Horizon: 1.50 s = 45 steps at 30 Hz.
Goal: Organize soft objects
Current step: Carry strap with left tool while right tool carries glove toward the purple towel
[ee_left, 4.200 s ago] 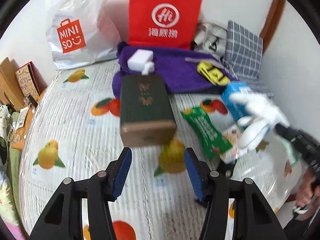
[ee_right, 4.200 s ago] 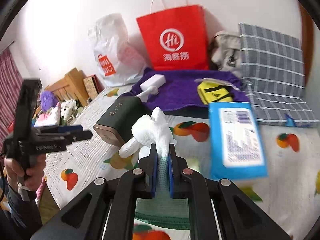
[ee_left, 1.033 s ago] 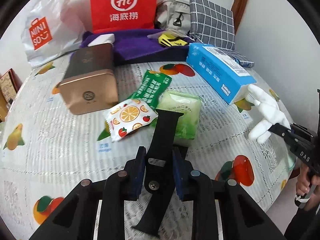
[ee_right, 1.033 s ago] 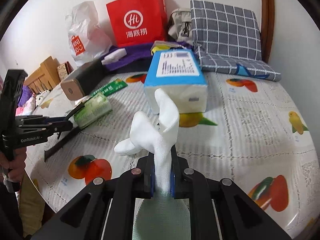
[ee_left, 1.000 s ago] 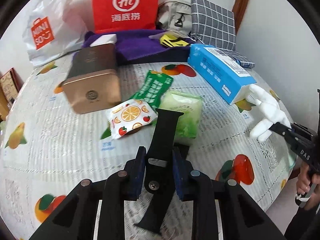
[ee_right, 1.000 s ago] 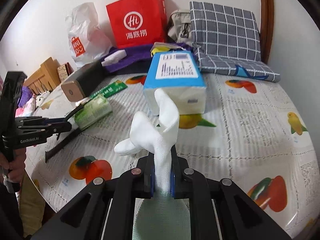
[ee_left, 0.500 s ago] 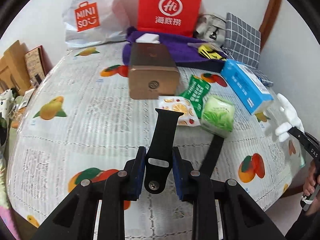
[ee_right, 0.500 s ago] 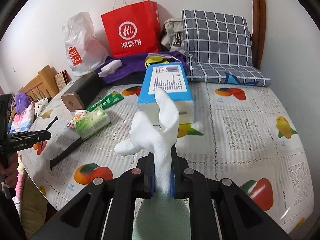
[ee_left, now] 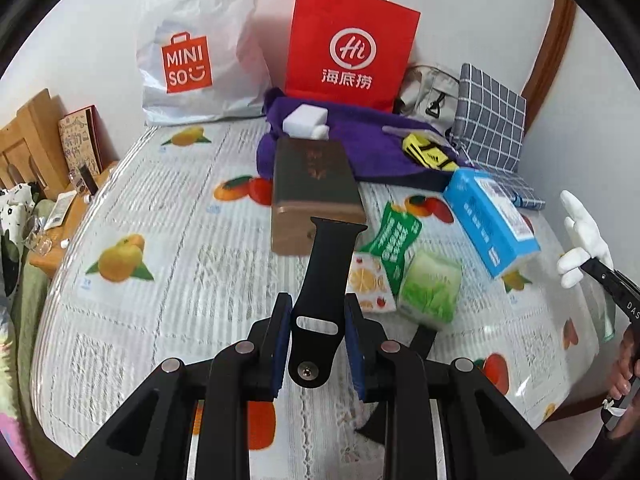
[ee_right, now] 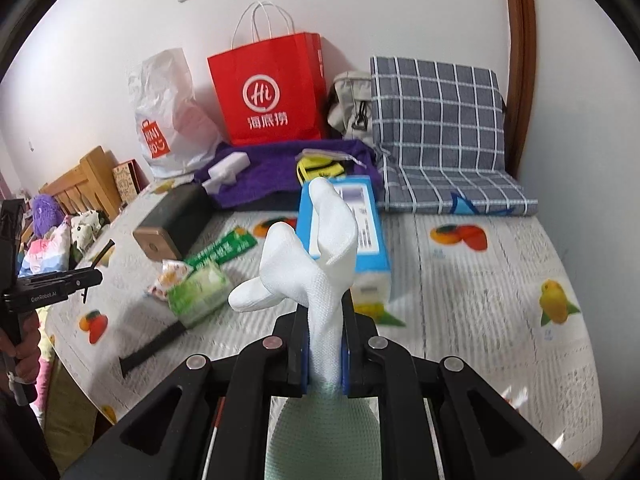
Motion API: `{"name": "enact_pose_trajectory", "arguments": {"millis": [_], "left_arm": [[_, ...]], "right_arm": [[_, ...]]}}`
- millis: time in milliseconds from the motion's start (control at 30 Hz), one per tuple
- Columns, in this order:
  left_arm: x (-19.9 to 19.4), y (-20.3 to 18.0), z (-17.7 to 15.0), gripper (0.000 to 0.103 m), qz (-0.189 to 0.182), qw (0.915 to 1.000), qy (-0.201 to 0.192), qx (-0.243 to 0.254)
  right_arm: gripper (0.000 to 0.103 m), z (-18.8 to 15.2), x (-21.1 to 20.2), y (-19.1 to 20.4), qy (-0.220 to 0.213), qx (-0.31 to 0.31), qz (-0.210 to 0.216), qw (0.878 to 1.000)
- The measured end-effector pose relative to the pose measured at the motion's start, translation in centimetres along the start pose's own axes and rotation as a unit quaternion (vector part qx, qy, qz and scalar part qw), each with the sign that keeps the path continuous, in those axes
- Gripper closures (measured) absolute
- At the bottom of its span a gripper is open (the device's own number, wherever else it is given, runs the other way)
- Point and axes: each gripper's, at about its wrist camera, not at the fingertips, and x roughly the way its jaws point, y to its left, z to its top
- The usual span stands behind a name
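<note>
My left gripper (ee_left: pixel 318 334) is shut on a black watch strap (ee_left: pixel 325 276) and holds it above the bed, its free end pointing up toward the brown box (ee_left: pixel 314 188). My right gripper (ee_right: pixel 325 350) is shut on a white glove (ee_right: pixel 316 256) and holds it in the air over the bed. The glove also shows at the right edge of the left wrist view (ee_left: pixel 582 240). The left gripper shows at the left edge of the right wrist view (ee_right: pixel 60 280). A second black strap (ee_right: pixel 154 346) lies on the bed by the green tissue pack (ee_right: pixel 200 292).
On the fruit-print bedsheet (ee_left: pixel 180 248) lie a blue tissue box (ee_left: pixel 490 226), a green snack packet (ee_left: pixel 394 236), an orange-print sachet (ee_left: pixel 368 282) and a purple towel (ee_left: pixel 360 140). A red paper bag (ee_left: pixel 350 46), a white Miniso bag (ee_left: pixel 196 52) and a checked cushion (ee_right: pixel 436 120) stand at the wall.
The left gripper has lifted the black strap off the bed and drawn back to the left. The right gripper, still holding the glove, has pulled back and risen slightly.
</note>
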Motion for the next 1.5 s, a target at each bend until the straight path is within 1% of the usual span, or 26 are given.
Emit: {"name": "enact_pose_trajectory", "arguments": {"millis": [233, 367, 533, 733, 1133, 1267, 1433, 1500], "left_arm": [[0.7, 0.2, 3.0, 0.079, 0.003, 1.0, -0.004, -0.003], [1.4, 0.3, 4.8, 0.079, 0.009, 0.9999, -0.007, 0.0], [2.4, 0.3, 7.2, 0.079, 0.016, 0.9998, -0.007, -0.001], [3.9, 0.2, 9.9, 0.078, 0.025, 0.9997, -0.006, -0.002], [7.2, 0.6, 14.5, 0.078, 0.02, 0.9995, 0.003, -0.023], [9.2, 0.5, 16.1, 0.078, 0.019, 0.9993, 0.011, -0.028], [11.4, 0.3, 18.0, 0.078, 0.016, 0.9991, 0.021, -0.032], [11.9, 0.2, 18.9, 0.078, 0.008, 0.9992, 0.022, -0.034]], "right_arm": [[0.092, 3.5, 1.2, 0.6, -0.005, -0.01, -0.004, 1.0], [0.092, 5.2, 2.4, 0.8, -0.004, -0.008, 0.011, 1.0], [0.092, 7.8, 4.0, 1.1, -0.015, -0.015, 0.014, 1.0], [0.092, 10.7, 6.0, 1.2, -0.018, -0.015, 0.023, 0.999], [0.092, 15.7, 11.2, 1.2, 0.003, -0.018, 0.03, 0.999], [0.092, 16.8, 12.6, 1.3, 0.006, -0.017, 0.035, 0.999], [0.091, 18.6, 14.9, 1.2, 0.014, -0.021, 0.028, 0.999], [0.091, 19.4, 15.7, 1.1, 0.017, -0.022, 0.028, 0.999]]}}
